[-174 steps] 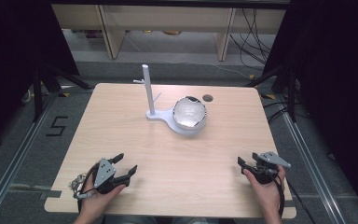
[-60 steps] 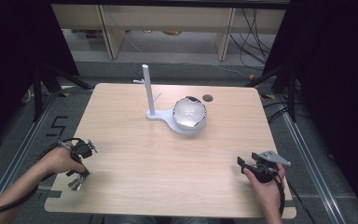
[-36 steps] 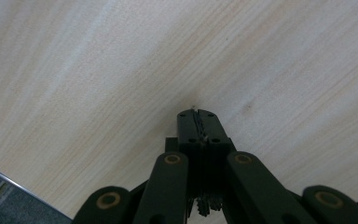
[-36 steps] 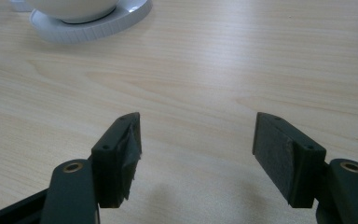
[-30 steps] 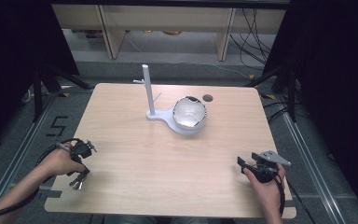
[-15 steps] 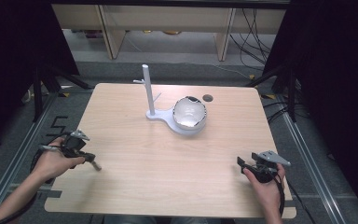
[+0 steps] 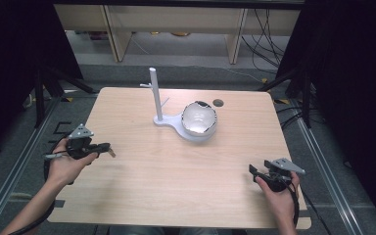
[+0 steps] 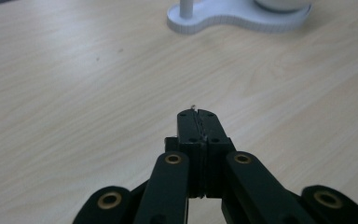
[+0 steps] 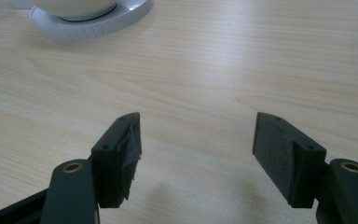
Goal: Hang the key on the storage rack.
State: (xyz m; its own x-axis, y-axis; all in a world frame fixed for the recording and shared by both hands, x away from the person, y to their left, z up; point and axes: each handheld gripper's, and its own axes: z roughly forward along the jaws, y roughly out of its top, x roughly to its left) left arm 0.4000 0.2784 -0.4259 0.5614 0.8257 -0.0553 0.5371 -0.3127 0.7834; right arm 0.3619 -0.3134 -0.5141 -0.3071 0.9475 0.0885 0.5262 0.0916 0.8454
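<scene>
A white stand (image 7: 153, 93) with a thin post and side pegs rises from a flat base at the back middle of the table; its base (image 8: 223, 21) reaches into the left gripper view. A white bowl (image 7: 198, 117) rests on that base (image 9: 98, 25). My left gripper (image 7: 106, 147) hovers over the table's left side and points right. Its jaws (image 8: 196, 113) are shut, and a tiny glint of metal (image 8: 193, 107) pokes out at their tip; I cannot tell what it is. My right gripper (image 7: 251, 170) stays near the front right, open (image 9: 196, 119), nothing between its pads.
A dark round hole (image 7: 218, 103) lies in the wooden table (image 7: 176, 196) just behind the bowl. Wooden shelving (image 7: 176, 19) and cables stand beyond the far edge. Black drapes flank both sides, and metal rails run along the floor.
The left hand has come in from the table's left edge, rightward over the top, with its gripper shut. It stood open at the front edge 5.8 s ago. The right gripper has not moved.
</scene>
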